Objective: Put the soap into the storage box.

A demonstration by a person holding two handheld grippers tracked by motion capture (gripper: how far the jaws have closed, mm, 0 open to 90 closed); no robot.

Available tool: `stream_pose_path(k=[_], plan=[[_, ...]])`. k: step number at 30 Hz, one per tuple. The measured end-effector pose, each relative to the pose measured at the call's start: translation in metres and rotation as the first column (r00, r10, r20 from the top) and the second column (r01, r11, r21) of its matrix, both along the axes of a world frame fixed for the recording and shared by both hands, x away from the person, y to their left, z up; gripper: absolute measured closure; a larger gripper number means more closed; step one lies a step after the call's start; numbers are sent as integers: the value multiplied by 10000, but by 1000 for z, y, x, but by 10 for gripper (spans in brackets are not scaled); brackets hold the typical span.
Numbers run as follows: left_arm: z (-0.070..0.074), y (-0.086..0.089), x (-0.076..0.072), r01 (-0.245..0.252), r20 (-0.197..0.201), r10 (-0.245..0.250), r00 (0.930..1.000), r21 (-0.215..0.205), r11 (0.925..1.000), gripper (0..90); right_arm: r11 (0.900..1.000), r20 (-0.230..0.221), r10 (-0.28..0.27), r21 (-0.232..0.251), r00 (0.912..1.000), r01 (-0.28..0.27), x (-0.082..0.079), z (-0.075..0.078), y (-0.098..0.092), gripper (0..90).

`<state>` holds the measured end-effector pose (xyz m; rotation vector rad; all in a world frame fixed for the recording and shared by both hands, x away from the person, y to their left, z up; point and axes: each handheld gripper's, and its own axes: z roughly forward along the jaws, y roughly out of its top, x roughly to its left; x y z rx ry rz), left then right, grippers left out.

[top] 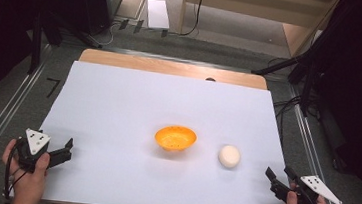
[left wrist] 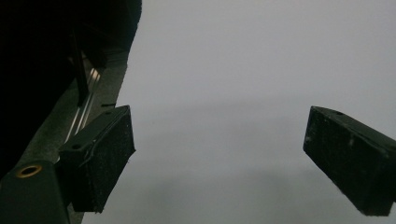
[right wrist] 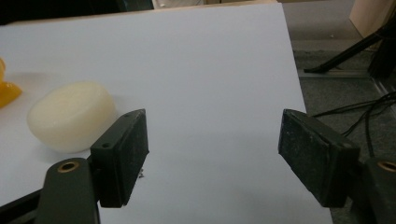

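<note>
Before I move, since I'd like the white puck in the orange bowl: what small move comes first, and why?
Probably swing the right gripper left toward the white puck. Its jaws stand open, and the puck lies just beside its left jaw, right of the orange bowl. The left gripper is farther off.
</note>
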<state>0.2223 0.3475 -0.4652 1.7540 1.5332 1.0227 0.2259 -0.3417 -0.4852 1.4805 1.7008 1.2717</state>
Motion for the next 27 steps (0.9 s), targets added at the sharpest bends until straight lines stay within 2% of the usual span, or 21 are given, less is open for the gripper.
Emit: stream_pose_path(k=[2, 4, 5, 6, 8, 9, 10, 12, 14, 15, 16, 20, 21, 22, 23, 25, 27], plan=[[0, 0, 0, -4, -12, 4, 10000, 7, 10000, 94, 9993, 200, 368, -11, 9991, -368, 3, 1, 1, 291], [0, 0, 0, 5, 2, -5, 10000, 23, 10000, 94, 9974, 52, 703, 175, 9975, -704, 6, 4, 3, 289], [0, 0, 0, 5, 2, -5, 10000, 23, 10000, 94, 9974, 52, 703, 175, 9975, -704, 6, 4, 3, 289], [0, 0, 0, 6, 4, -6, 10000, 20, 10000, 94, 9960, -372, 892, 41, 9953, -891, 9, 10, 6, 250], [0, 0, 0, 1, -4, 0, 10000, 45, 10000, 94, 9924, -876, 1201, -146, 9889, -1218, 11, 15, 12, 173], [0, 0, 0, 1, -4, 0, 10000, 45, 10000, 94, 9924, -876, 1201, -146, 9889, -1218, 11, 15, 12, 173], [0, -1, 0, -17, -33, 17, 10000, 72, 10000, 94, 9842, -1146, 1596, -584, 9805, -1670, 14, 20, 20, 128], [0, -1, 0, -25, -34, 26, 10000, 76, 10000, 94, 9717, -1432, 1863, -1191, 9720, -2038, 18, 23, 29, 123], [0, 0, 0, -28, -25, 28, 10000, 77, 10000, 94, 9580, -1823, 2155, -1508, 9593, -2439, 23, 26, 38, 89], [0, 0, 0, -28, -25, 28, 10000, 77, 10000, 94, 9580, -1823, 2155, -1508, 9593, -2439, 23, 26, 38, 89], [0, -1, 0, -29, -23, 29, 10000, 70, 10000, 94, 9471, -2174, 2409, -1604, 9459, -2780, 28, 28, 45, 54], [0, 0, 0, -34, -27, 34, 10000, 81, 10000, 94, 9232, -2729, 2748, -1929, 9219, -3323, 35, 31, 57, 6], [0, 0, 0, -20, -22, 20, 10000, 74, 10000, 94, 9143, -2958, 2815, -2059, 9128, -3487, 37, 31, 60, 0], [0, 0, 0, -20, -22, 20, 10000, 74, 10000, 94, 9143, -2958, 2815, -2059, 9128, -3487, 37, 31, 60, 0], [0, -1, 0, -29, -21, 29, 10000, 71, 10000, 94, 8981, -3227, 3013, -2202, 8973, -3808, 41, 33, 66, 0], [0, -1, 0, -30, -27, 30, 10000, 65, 10000, 94, 8821, -3524, 3207, -2270, 8792, -4128, 45, 34, 71, 0], [0, -1, 0, -37, -36, 37, 10000, 61, 10000, 94, 8654, -3729, 3326, -2443, 8662, -4375, 49, 35, 76, 0]])
